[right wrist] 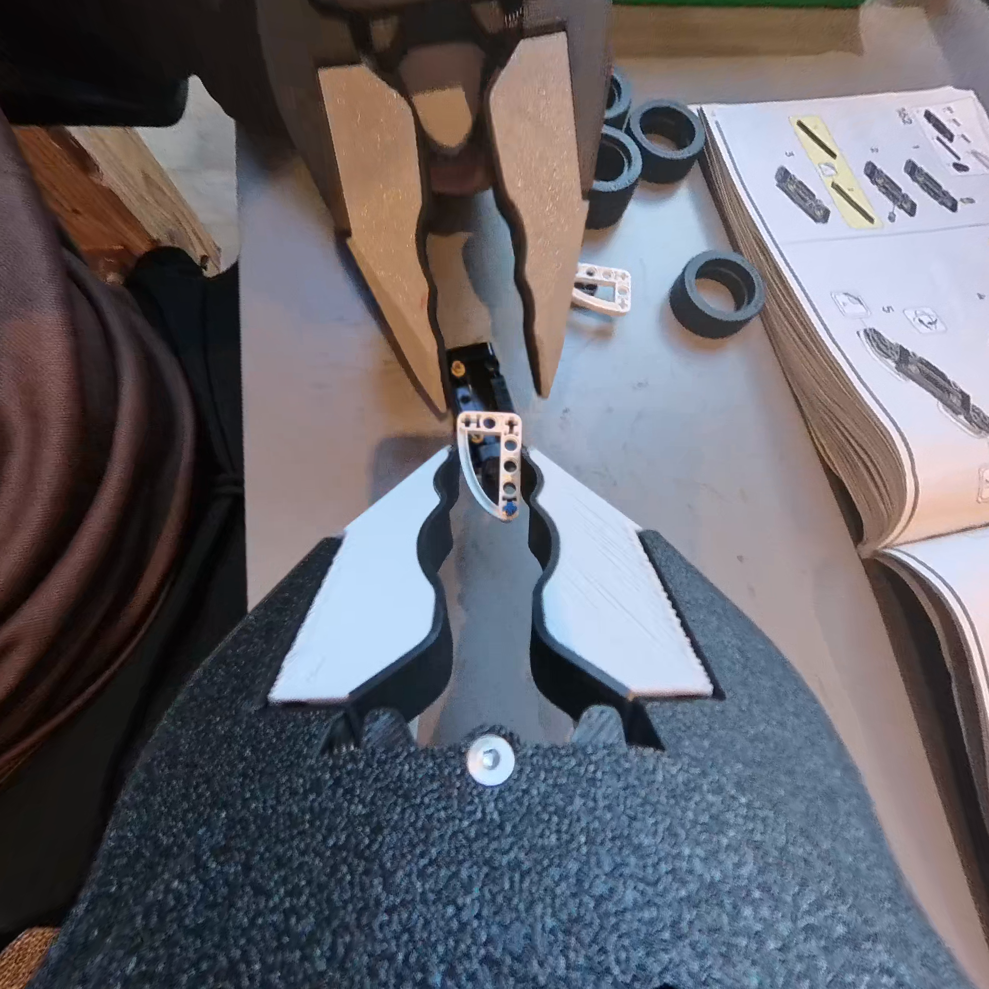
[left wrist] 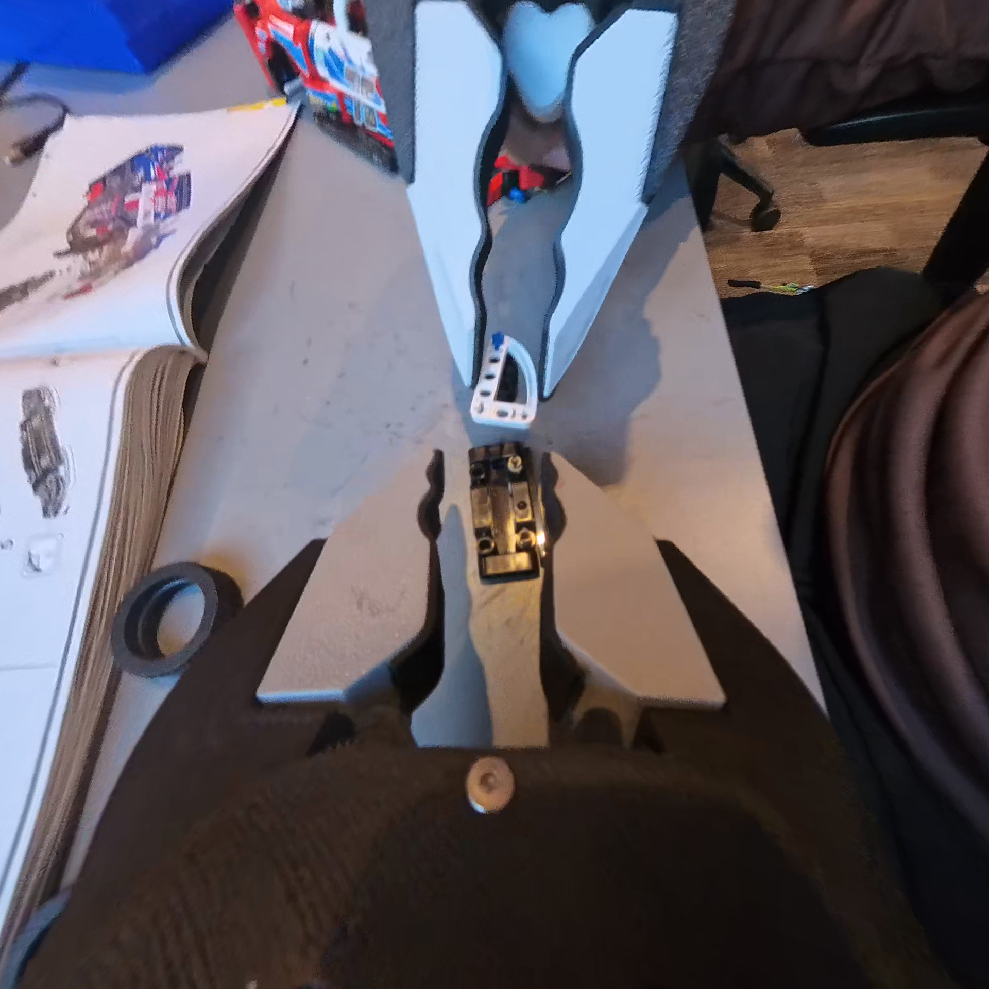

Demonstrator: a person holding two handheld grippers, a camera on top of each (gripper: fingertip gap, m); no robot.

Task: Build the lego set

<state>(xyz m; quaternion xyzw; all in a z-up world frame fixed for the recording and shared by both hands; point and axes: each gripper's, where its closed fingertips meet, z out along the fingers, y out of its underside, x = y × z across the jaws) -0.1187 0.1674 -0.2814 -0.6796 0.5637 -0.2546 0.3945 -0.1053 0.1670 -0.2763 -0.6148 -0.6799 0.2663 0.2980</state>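
My left gripper (left wrist: 491, 455) has its jaws partly apart around a black Lego assembly (left wrist: 504, 516). The assembly lies against the right finger, with a gap at the left finger. It also shows in the right wrist view (right wrist: 471, 369), between the left gripper's fingers (right wrist: 385, 214). My right gripper (right wrist: 489, 455) is shut on a white curved Lego panel (right wrist: 497, 465) with a blue pin at its rear end. It holds the panel's front edge just short of the black assembly. From the left wrist view, the right gripper (left wrist: 508, 385) and panel (left wrist: 503, 393) face me.
An open instruction booklet (right wrist: 856, 321) lies on the grey table (right wrist: 669, 428), also visible from the left wrist (left wrist: 80, 267). Black tyres (right wrist: 717, 302) (right wrist: 666, 142) (left wrist: 166, 621) and a second white panel (right wrist: 602, 289) lie nearby. The Lego box (left wrist: 321, 69) stands behind. The table edge (left wrist: 749, 428) is close. Only a small space, under 4 cm, lies between the two pairs of fingers.
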